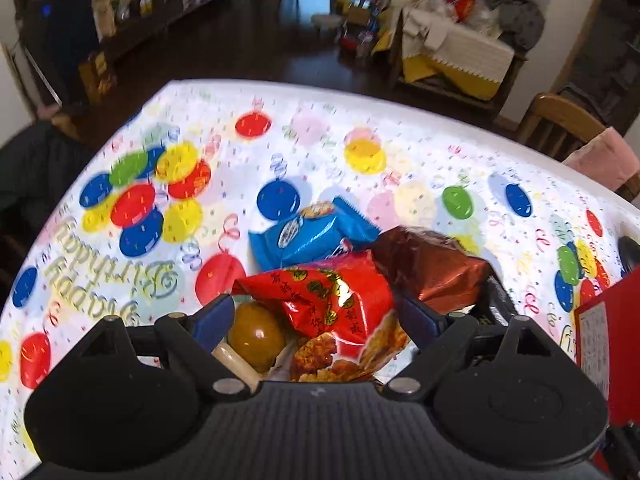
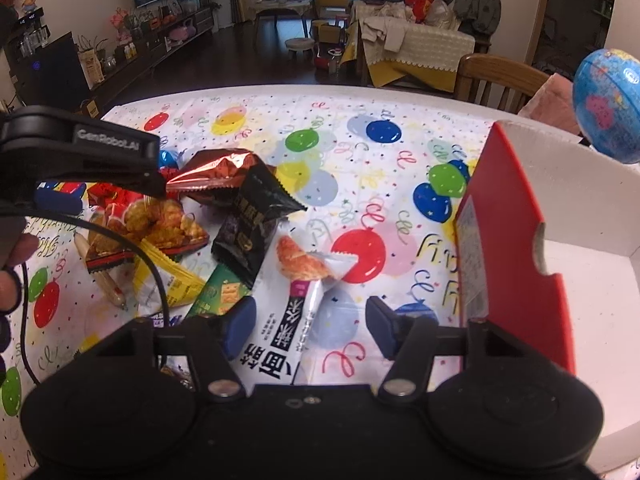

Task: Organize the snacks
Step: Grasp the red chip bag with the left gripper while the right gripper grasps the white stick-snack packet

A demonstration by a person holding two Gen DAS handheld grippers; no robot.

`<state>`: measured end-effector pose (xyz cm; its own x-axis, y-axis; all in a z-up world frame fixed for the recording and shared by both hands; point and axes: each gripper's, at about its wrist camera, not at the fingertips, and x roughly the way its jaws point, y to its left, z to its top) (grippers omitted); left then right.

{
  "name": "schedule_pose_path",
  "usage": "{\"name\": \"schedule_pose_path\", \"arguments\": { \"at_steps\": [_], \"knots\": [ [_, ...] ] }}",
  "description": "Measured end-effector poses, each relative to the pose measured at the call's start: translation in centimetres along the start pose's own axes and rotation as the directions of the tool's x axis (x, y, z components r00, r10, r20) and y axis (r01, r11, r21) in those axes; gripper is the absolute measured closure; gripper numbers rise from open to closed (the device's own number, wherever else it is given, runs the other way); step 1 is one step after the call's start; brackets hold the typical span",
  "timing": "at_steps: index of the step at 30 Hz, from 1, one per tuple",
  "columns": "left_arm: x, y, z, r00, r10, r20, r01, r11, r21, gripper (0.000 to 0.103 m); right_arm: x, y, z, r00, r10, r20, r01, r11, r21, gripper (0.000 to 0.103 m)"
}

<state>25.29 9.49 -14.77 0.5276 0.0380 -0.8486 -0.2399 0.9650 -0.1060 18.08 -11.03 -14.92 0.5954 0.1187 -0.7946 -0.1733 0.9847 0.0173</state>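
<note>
A heap of snack packets lies on the balloon-print tablecloth (image 1: 280,148). My left gripper (image 1: 316,318) hangs open over it, with a red packet picturing fried pieces (image 1: 336,300) and a brown egg (image 1: 256,332) between its fingers, neither clamped. Beyond them lie a blue packet (image 1: 312,232) and a brown foil packet (image 1: 428,268). My right gripper (image 2: 312,328) is open around a white packet with a croissant picture (image 2: 296,276); its pads stand clear of it. A red and white box (image 2: 500,220) stands open to the right.
A black packet (image 2: 252,220), a yellow one (image 2: 172,280), a green one (image 2: 224,292) and a sausage stick (image 2: 100,272) lie left of the right gripper. A globe ball (image 2: 608,104) sits behind the box. Wooden chair (image 2: 496,80) at the far edge. A hand (image 2: 16,248) shows at left.
</note>
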Motion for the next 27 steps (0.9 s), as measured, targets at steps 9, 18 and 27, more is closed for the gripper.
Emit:
{"name": "schedule_pose_path", "arguments": {
  "at_steps": [9, 18, 27],
  "knots": [
    [0.5, -0.1, 0.2, 0.997, -0.056, -0.043, 0.055, 0.998, -0.03, 0.046, 0.7, 0.0, 0.0, 0.998, 0.052, -0.025, -0.051, 0.999, 0.018, 0.084],
    [-0.3, 0.1, -0.2, 0.997, -0.059, -0.046, 0.057, 0.998, -0.033, 0.056, -0.2, 0.3, -0.2, 0.999, 0.046, 0.002, -0.046, 0.999, 0.004, 0.096],
    [-4.0, 0.6, -1.0, 0.999, -0.046, 0.001, 0.046, 0.999, 0.004, 0.056, -3.2, 0.0, -0.4, 0.998, 0.045, 0.045, -0.046, 0.999, 0.013, 0.097]
  ]
}}
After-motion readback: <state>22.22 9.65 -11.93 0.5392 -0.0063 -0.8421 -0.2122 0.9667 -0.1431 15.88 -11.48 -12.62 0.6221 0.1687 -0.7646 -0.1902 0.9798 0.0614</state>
